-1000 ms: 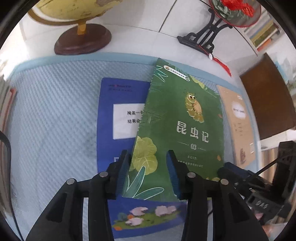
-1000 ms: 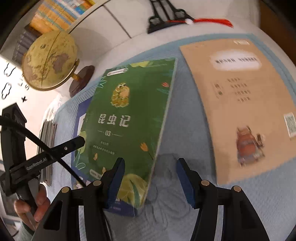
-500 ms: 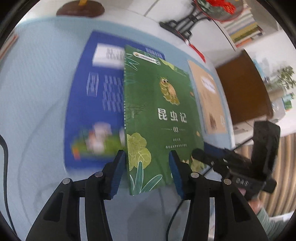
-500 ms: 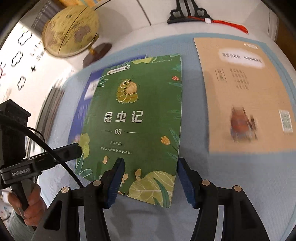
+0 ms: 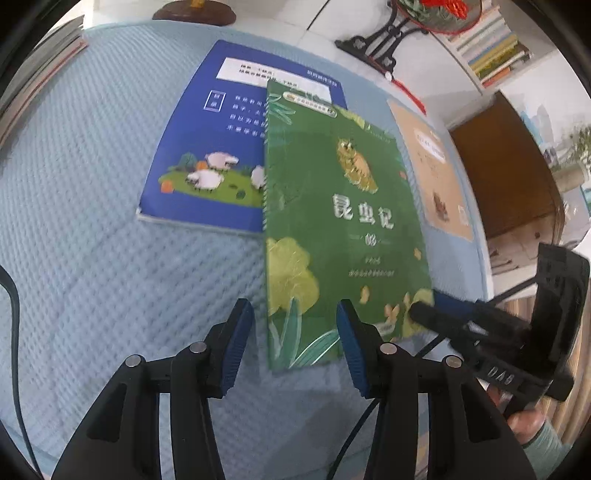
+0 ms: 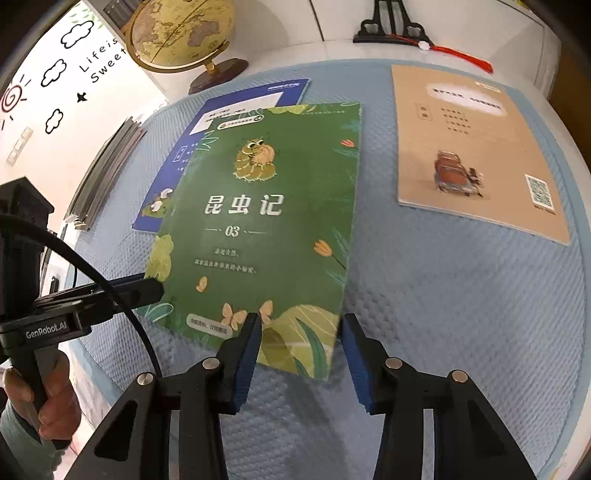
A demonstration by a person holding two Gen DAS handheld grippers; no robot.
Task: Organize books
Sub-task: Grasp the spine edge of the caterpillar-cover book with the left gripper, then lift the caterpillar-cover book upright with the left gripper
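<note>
A green book (image 5: 332, 229) (image 6: 266, 221) with a caterpillar on its cover lies on the light blue mat, partly over a blue book (image 5: 221, 147) (image 6: 221, 122). A tan book (image 6: 472, 147) (image 5: 436, 173) lies flat to its right. My left gripper (image 5: 293, 332) is open, its jaws at the green book's near left corner. My right gripper (image 6: 301, 343) is open, its jaws at the book's near right corner. Each gripper shows in the other's view, beside the book's near edge.
A globe (image 6: 181, 33) stands at the back left. A black stand with a red tassel (image 6: 399, 33) is at the back. A stack of thin books (image 6: 107, 170) lies at the mat's left edge. A brown cabinet (image 5: 506, 173) is right of the table.
The green book has been pulled toward me, uncovering more of the blue book. Both grippers have drawn back with it toward the mat's near edge.
</note>
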